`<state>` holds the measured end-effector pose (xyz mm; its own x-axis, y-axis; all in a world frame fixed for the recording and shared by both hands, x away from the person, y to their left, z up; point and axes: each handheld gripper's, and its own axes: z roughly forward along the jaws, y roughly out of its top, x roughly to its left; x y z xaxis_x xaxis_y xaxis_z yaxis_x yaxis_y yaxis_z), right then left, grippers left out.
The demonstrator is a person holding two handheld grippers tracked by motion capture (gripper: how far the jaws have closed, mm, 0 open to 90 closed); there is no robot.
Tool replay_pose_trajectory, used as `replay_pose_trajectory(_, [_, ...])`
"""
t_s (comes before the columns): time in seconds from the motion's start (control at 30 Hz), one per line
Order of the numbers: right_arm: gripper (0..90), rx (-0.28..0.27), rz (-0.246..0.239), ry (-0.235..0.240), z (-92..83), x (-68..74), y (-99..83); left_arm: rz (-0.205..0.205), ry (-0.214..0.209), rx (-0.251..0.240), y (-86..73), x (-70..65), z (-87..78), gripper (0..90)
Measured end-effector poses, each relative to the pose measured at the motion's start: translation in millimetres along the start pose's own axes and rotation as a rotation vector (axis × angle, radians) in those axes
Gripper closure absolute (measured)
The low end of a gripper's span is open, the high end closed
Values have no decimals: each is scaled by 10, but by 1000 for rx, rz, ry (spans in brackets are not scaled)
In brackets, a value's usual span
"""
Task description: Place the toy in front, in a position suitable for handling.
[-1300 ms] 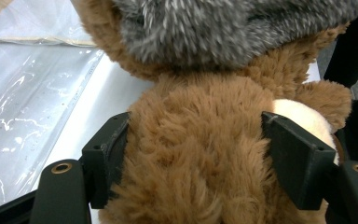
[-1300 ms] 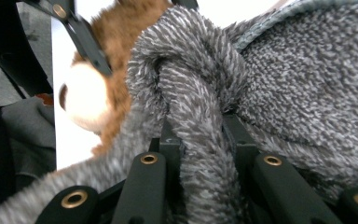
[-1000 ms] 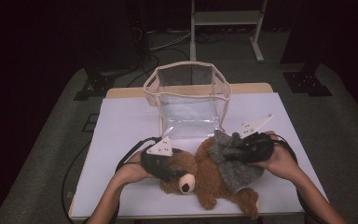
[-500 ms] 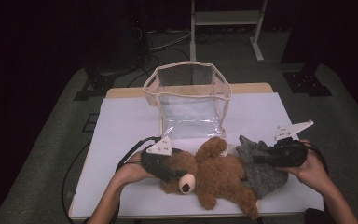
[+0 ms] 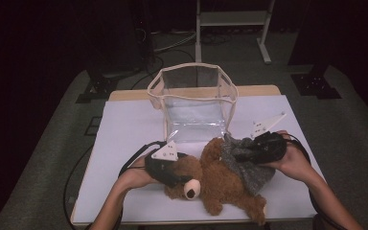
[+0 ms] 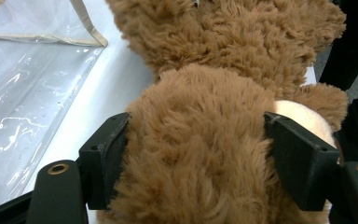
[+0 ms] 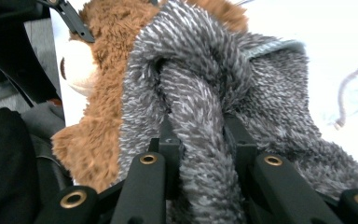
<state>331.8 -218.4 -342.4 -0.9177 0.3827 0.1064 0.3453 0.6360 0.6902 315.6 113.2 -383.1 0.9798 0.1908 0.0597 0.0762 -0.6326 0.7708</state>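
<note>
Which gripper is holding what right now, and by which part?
Left gripper clamps the teddy bear by its head. Right gripper pinches a bunched fold of the grey fuzzy garment lying on the bear.

Both black grippers, left gripper [image 5: 172, 175] and right gripper [image 5: 249, 154], carry brass-ringed screw holes, grey triangular plates and black cables.

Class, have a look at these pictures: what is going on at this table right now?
A person works at a white table with a gripper in each hand. The left gripper clamps the head of a brown teddy bear lying on its back. The right gripper pinches a fold of a fuzzy grey garment draped over the bear's body. A clear plastic bag stands open behind them.
</note>
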Motion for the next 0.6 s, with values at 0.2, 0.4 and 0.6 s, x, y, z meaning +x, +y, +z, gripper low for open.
replay_pose_trajectory(0.2, [724, -39, 94, 25, -53, -127, -340, -5, -4, -9, -13, 10, -3, 264])
replay_pose_trajectory(0.4, [723, -105, 190, -21, -369, -155, -768, -2, -2, -5, -1, 5, 1, 263])
replay_pose_trajectory(0.6, [722, -142, 154, -56, -663, -61, -595, 2, -4, -1, 2, 11, 0, 261])
